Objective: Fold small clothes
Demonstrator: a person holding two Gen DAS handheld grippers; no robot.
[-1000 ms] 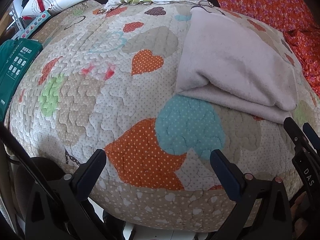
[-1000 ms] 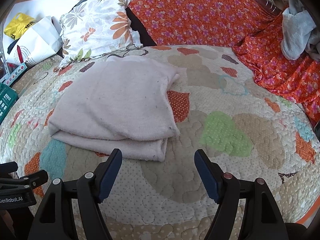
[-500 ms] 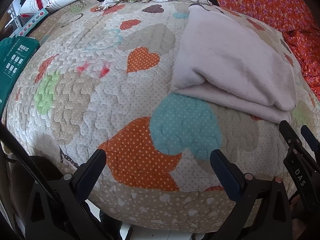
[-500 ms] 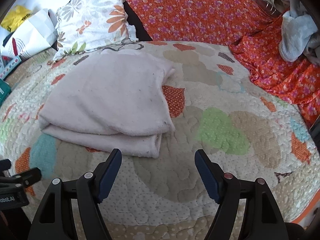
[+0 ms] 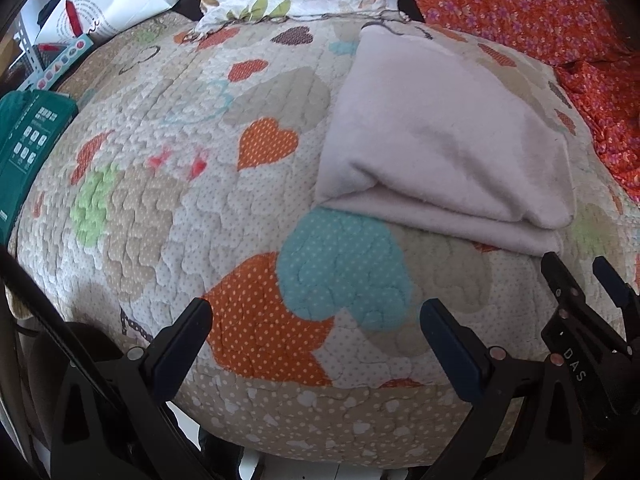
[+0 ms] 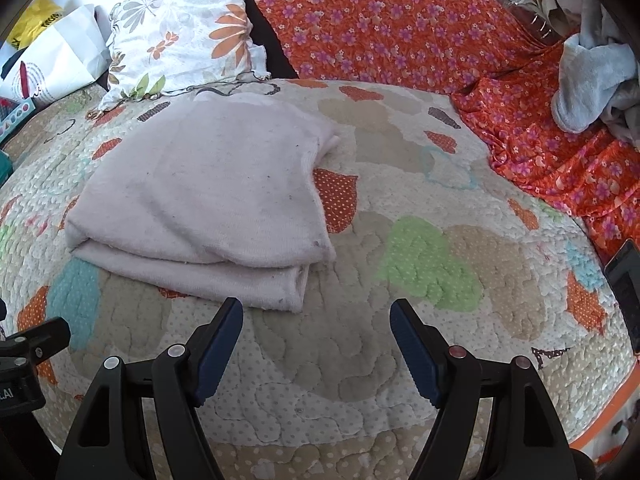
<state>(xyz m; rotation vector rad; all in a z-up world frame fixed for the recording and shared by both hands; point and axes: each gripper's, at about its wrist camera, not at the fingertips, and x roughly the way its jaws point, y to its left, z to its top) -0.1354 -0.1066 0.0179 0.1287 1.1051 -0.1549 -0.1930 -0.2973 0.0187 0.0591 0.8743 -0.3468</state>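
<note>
A pale pink garment [image 5: 440, 148] [image 6: 208, 200] lies folded in layers on a heart-patterned quilt [image 5: 200, 208] [image 6: 420, 320]. My left gripper [image 5: 316, 320] hovers open over the quilt's near edge, below and left of the garment, holding nothing. My right gripper [image 6: 316, 316] is open too, just short of the garment's near right corner, with only quilt between its fingers. The right gripper's tips [image 5: 580, 276] show at the right edge of the left wrist view. Part of the left gripper [image 6: 24, 356] shows at the lower left of the right wrist view.
A floral pillow [image 6: 180, 36] lies behind the garment. An orange flowered cloth [image 6: 400, 28] covers the back and right, with a grey-blue fleece [image 6: 588, 80] heaped on it. A white paper bag [image 5: 108, 4] and a green box [image 5: 28, 140] sit at the left. A dark phone-like object [image 6: 626, 280] lies at the quilt's right edge.
Both views shifted only slightly; the garment lies the same and both grippers stay open. In the right wrist view the scene sits a little lower than half a second ago.
</note>
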